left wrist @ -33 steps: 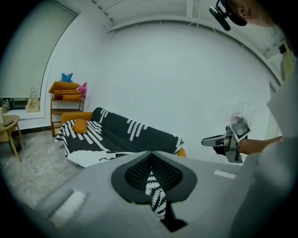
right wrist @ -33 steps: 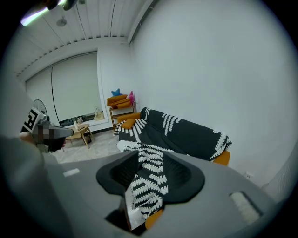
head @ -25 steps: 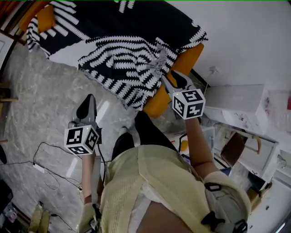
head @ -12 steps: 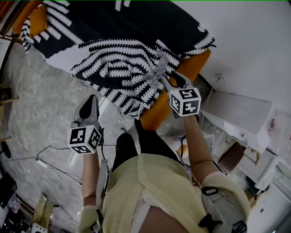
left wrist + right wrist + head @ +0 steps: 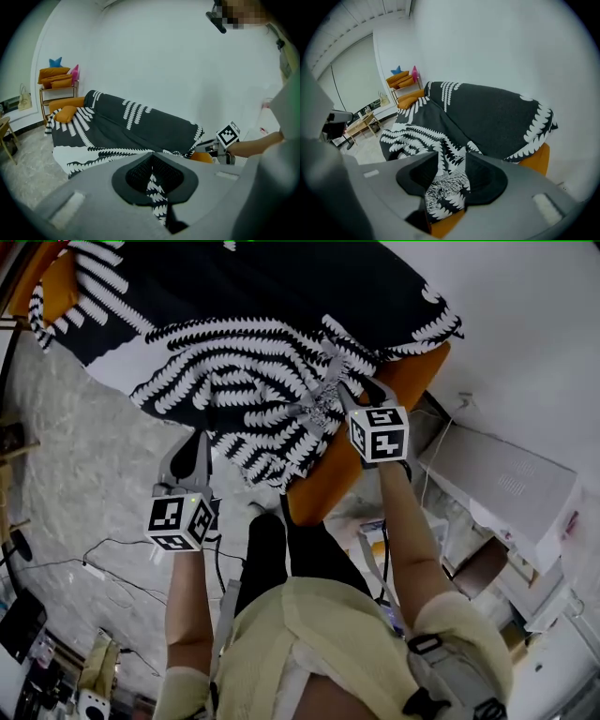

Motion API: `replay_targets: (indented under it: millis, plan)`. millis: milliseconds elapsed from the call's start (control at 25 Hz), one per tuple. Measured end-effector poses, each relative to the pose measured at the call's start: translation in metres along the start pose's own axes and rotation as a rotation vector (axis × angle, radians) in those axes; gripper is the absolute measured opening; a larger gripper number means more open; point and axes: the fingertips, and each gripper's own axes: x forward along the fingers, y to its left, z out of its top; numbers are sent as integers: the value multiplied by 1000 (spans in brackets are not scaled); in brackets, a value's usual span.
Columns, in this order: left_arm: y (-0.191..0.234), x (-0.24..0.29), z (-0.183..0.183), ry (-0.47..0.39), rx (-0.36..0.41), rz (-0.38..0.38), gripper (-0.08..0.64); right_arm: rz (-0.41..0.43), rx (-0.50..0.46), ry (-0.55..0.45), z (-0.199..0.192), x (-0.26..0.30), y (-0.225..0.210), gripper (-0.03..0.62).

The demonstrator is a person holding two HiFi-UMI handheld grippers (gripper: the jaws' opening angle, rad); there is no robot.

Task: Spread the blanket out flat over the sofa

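**Blanket draped over the sofa, its front hem gripped in both hand-held grippers**

The black-and-white blanket (image 5: 253,324) covers the back and seat of the orange sofa (image 5: 323,474) but lies rumpled along the sofa's front edge, and one end is bare. The left hand-held gripper (image 5: 194,442) is clenched on a thin strip of hem just off the front edge. The right hand-held gripper (image 5: 352,392) grasps a thick bunch at the bare end; its jaws have just been opening, with fabric between them. The step looks like the final smoothing. The next move calls for drawing the hem taut and down so the folds flatten, then letting go.

Matt cloth blanket (image 5: 262,334), glossy marbled floor (image 5: 84,474)
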Motion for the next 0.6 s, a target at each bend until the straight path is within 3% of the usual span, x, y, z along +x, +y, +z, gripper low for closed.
replay_targets:
  millis: [600]
  plan:
    - [7, 62, -39, 92, 5, -16, 3, -14, 87, 90, -49, 82, -29, 195]
